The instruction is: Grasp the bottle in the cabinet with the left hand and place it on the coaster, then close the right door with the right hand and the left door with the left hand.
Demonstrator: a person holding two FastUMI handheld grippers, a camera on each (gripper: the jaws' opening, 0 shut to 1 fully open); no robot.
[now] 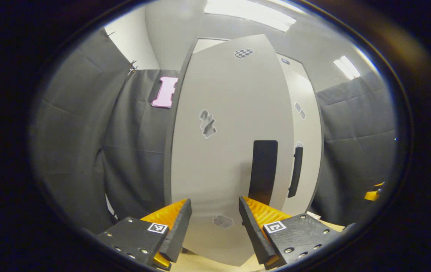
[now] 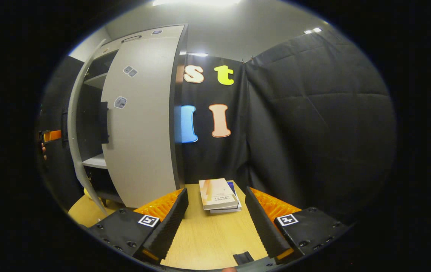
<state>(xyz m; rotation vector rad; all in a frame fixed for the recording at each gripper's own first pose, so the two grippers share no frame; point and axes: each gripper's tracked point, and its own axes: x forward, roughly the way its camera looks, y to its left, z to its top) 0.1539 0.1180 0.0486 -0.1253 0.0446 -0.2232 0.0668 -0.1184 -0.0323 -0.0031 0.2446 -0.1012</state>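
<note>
My left gripper (image 1: 214, 223) faces the outer face of the cabinet's left door (image 1: 230, 151), its fingers apart and clamped on nothing; the pale panel stands just beyond the tips, filling the space between them. The door's dark upright handle (image 1: 262, 172) lies ahead and slightly right of the gripper, long axis vertical. Farther right is the right door (image 1: 306, 124) with its own slim handle (image 1: 295, 172). In the right gripper view, my right gripper (image 2: 215, 211) hangs over the wooden table (image 2: 208, 241), fingers likewise apart and empty, a stack of books (image 2: 218, 194) lying just past them. There the right door (image 2: 140, 124) looks nearly shut, while the left door (image 2: 76, 124) stands ajar at the far left, shelves (image 2: 94, 160) showing in the gap, with my left gripper (image 2: 51, 135) behind it. Bottle and coaster are not identifiable. I judge the left door's closing to be the step in hand: the left gripper is nearer, and the push runs forward against the panel.
</note>
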